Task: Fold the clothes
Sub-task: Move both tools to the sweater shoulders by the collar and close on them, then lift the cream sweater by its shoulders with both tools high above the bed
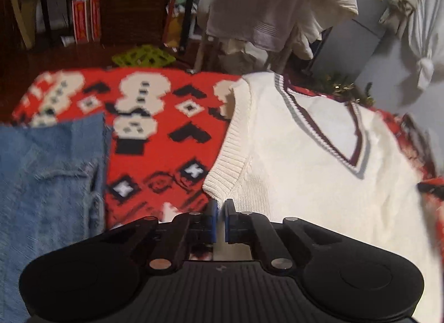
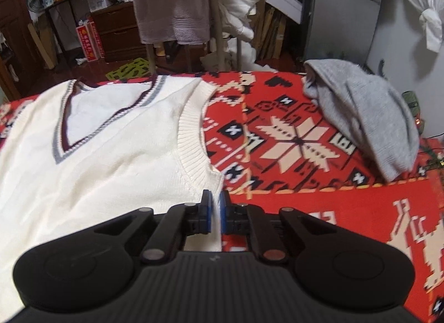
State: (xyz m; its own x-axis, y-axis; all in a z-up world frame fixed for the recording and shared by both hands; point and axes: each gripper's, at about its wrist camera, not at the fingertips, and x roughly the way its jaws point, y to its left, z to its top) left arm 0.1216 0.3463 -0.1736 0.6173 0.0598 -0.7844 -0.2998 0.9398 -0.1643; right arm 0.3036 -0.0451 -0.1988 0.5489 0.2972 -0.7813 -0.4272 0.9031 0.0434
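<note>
Left wrist view: we see the white knit vest (image 1: 319, 162) lying flat, front up, on the red patterned blanket (image 1: 172, 128). Our left gripper (image 1: 221, 206) has its blue pads nearly together, pinching the vest's side edge just below the ribbed armhole; only a thin strip of white fabric shows between them.

Right wrist view: our right gripper (image 2: 216, 198) does the same on the opposite side edge of the vest (image 2: 111, 156), pads almost closed on the knit just under that armhole.

Count on the blanket: one vest with a V-neck trimmed in maroon and grey, one folded denim piece (image 1: 47, 173) beside the vest on the left side, apart from it, one crumpled grey knit garment (image 2: 366, 117) well apart on the right side. Three garments, two grippers.

Behind the blanket, pale clothes hang on a rack (image 2: 177, 9). One green mat (image 2: 130, 70) lies on the floor.
</note>
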